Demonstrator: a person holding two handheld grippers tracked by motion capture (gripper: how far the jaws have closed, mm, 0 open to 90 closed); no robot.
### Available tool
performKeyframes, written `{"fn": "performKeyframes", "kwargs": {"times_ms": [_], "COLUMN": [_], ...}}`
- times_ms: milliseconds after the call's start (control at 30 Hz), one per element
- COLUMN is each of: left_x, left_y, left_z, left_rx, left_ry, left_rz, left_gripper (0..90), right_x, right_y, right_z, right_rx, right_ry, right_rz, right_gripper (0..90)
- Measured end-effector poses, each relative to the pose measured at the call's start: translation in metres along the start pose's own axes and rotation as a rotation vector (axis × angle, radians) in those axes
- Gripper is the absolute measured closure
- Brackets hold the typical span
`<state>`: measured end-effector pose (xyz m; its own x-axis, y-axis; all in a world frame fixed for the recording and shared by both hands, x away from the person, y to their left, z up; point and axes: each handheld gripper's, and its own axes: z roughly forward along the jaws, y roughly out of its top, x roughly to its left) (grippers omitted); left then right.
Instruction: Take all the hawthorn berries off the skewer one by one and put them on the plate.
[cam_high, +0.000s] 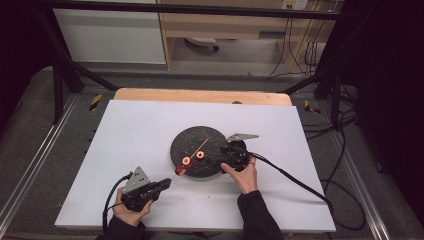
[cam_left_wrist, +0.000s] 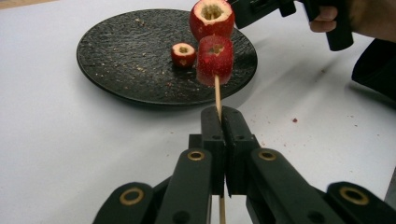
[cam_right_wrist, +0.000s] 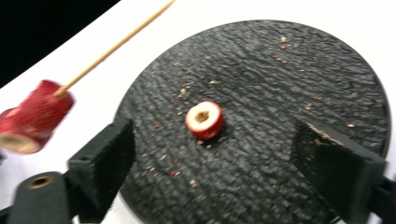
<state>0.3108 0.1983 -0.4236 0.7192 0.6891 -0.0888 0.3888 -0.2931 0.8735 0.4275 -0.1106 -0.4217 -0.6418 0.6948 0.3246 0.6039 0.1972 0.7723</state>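
From the high view, my left tongs (cam_high: 161, 184) sit at the near left of the white tabletop (cam_high: 140, 130), clenched on the end of a thin wooden skewer (cam_high: 192, 153) that slants up over the round black plate (cam_high: 186, 141). Red fruit pieces (cam_high: 182, 165) ride on the skewer near the plate's near rim, and one loose fruit ring (cam_high: 200, 155) lies on the plate. My right tongs (cam_high: 234, 154) rest at the plate's right edge.

In the left gripper view, the left tongs (cam_left_wrist: 223, 120) press flat together on the skewer (cam_left_wrist: 217, 93), which looks stiff but slender, so I judge it could snap or twist if I lever it. Two threaded pieces (cam_left_wrist: 214, 59) sit stacked on it, glossy red skin outside, pale crumbly flesh with a hollow core. The loose ring (cam_left_wrist: 183, 54) lies behind them on the plate (cam_left_wrist: 116, 60), whose surface is rough and slate-like, dusted with crumbs.

In the right gripper view, the right tongs (cam_right_wrist: 212, 161) stand released, wide apart, with the loose ring (cam_right_wrist: 204, 120) lying flat on the plate (cam_right_wrist: 289, 79) between and beyond them, untouched. It looks light, soft and easily crushed; I would take it gently across its skinned sides, keeping the central hole free for the skewer. The threaded fruit (cam_right_wrist: 35, 116) hangs at the left on the skewer (cam_right_wrist: 116, 44).
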Motion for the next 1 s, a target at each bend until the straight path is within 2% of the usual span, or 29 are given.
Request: {"fn": "performKeyframes", "kwargs": {"times_ms": [133, 433, 600, 1000], "left_x": [-0.001, -0.003, -0.005, -0.009], "left_y": [0.0, 0.0, 0.0, 0.0], "left_z": [0.001, 0.003, 0.004, 0.006], "left_rx": [0.003, 0.008, 0.01, 0.015], "left_ry": [-0.002, -0.009, -0.011, -0.017], "left_rz": [0.003, 0.01, 0.013, 0.021], "left_gripper": [88.1, 88.1, 88.1, 88.1], "right_x": [0.007, 0.021, 0.025, 0.04], "right_y": [-0.002, -0.007, -0.007, -0.004], "right_z": [-0.005, -0.011, -0.009, 0.007], "right_rx": [-0.008, -0.045, -0.06, -0.056], "right_ry": [0.03, 0.098, 0.132, 0.196], "right_rz": [-0.004, 0.015, 0.048, 0.053], "right_gripper": [7.3, 7.8, 12.4, 29.2]}}
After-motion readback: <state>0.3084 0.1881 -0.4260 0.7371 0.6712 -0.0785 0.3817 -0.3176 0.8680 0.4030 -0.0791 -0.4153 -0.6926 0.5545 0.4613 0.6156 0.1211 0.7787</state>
